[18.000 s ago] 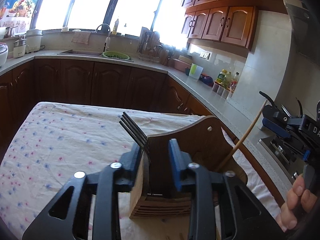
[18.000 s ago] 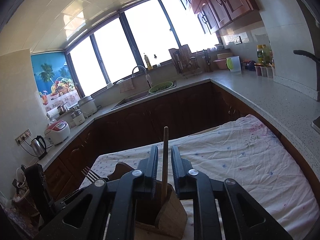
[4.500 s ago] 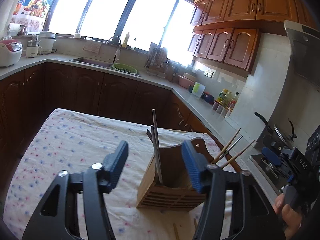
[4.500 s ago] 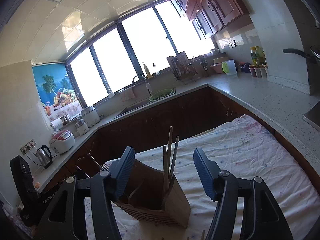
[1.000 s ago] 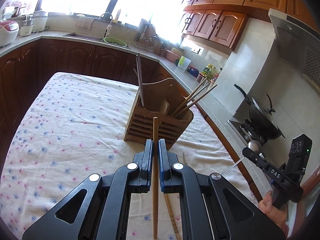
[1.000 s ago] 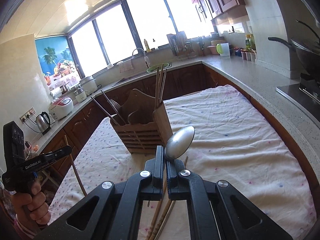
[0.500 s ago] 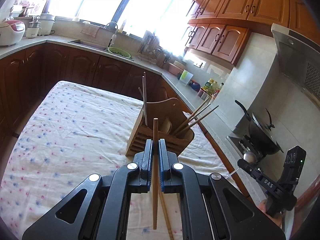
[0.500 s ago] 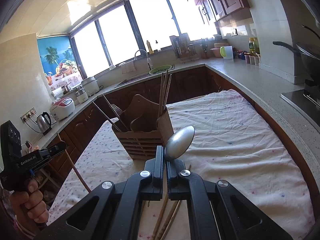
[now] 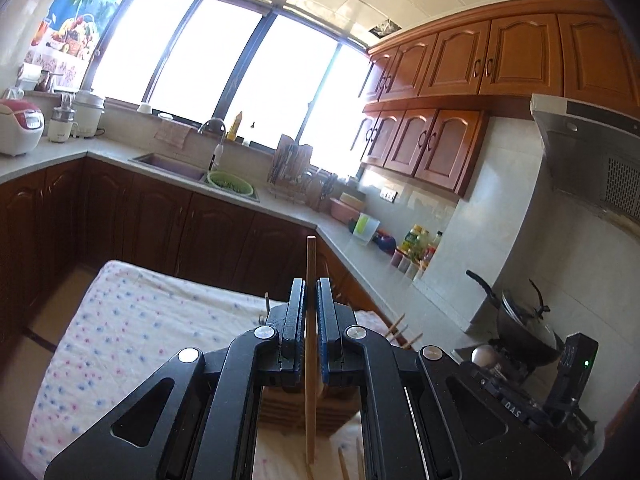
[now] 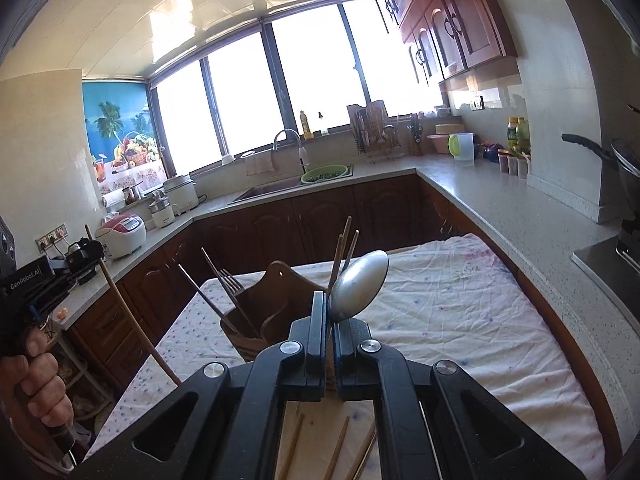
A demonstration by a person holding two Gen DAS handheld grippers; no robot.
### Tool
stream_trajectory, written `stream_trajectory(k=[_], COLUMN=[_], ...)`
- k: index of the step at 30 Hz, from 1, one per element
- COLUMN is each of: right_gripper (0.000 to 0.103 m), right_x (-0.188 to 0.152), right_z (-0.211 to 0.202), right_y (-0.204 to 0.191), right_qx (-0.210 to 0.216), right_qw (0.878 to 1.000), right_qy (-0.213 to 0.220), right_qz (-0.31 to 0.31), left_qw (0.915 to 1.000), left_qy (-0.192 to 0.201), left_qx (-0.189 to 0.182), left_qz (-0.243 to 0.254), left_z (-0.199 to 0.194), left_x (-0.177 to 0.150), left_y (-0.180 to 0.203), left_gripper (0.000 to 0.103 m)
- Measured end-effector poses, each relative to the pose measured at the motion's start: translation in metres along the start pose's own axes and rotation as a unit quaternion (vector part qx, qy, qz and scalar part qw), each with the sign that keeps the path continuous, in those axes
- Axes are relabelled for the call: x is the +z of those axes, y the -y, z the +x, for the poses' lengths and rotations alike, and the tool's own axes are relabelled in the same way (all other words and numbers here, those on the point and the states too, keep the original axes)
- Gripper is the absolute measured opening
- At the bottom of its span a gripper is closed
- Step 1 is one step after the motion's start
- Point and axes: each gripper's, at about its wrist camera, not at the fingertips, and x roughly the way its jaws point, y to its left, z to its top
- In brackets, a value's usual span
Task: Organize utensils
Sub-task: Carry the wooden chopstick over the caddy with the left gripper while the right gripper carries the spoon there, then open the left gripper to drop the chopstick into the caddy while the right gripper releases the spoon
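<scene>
Sunlit kitchen, wooden cabinets; table [image 10: 460, 320] under a flowered cloth. On it the wooden utensil holder [image 10: 276, 300], already stocked: fork [image 10: 230, 280], several chopsticks upright or leaning.

Left gripper [image 9: 310, 320]: jaws clamped on a single chopstick [image 9: 310, 280], held upright, likely so it can drop tip-first into a slot. The holder sits directly below, mostly hidden by the gripper.

Right gripper [image 10: 325, 320]: jaws pinched on a metal spoon [image 10: 360, 284] at the neck, bowl up, handle down, probably for the same vertical insertion.

Loose chopsticks [image 10: 336, 452] lie on the table near the camera, so sorting is unfinished.

Versus a second ago: both grippers have come closer over the holder; the left view has tilted up, now showing more window and ceiling than cloth.
</scene>
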Motion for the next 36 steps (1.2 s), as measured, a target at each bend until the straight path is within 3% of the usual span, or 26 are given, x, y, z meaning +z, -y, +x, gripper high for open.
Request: stream_trajectory(k=[6,12,27,36], right_gripper=[0.002,0.002,0.003,0.002], right_x=[0.03,0.028,-0.018,-0.029], right_z=[0.019,0.049,0.097,0.117], right_y=[-0.015,-0.027,-0.016,-0.003], right_qx=[-0.011,-0.029,-0.02,0.007], right_qw=[0.999,0.997,0.998,0.997], right_qy=[0.038,0.041,-0.015,-0.066], right_qz=[-0.032,-0.062,-0.056,-0.025], left_qw=[0.998,0.9971,0.9974,0.9977], left_qy=[0.058,0.06,-0.013,-0.03], left_qx=[0.025,0.047,0.064,0.05], left_qz=[0.003,0.003,0.029,0.034], left_z=[0.026,0.061,0.1,0.103], left_x=[0.029,0.012,-0.063,-0.071], left_y=[0.0,-0.008,-0.02,-0.015], left_gripper=[0.004,0.004,0.005,0.005])
